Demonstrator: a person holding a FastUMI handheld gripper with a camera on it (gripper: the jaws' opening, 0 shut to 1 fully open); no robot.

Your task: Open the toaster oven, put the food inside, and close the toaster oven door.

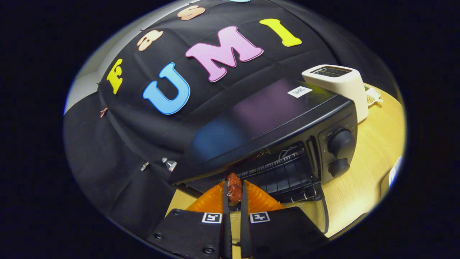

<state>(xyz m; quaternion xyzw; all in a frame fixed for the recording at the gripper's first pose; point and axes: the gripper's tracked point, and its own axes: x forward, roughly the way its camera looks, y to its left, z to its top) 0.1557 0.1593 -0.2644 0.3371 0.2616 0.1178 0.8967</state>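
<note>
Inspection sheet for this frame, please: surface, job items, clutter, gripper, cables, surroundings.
Surface: light wooden table.
Job's things: black toaster oven with door open, rack visible; reddish-brown food piece at the oven mouth, above an orange plate.
Clutter: white slot toaster behind the oven; small white dish beside it.
Gripper: gripper shut on the food.
Cables: nothing seen.
Surroundings: black cloth wall.
</note>
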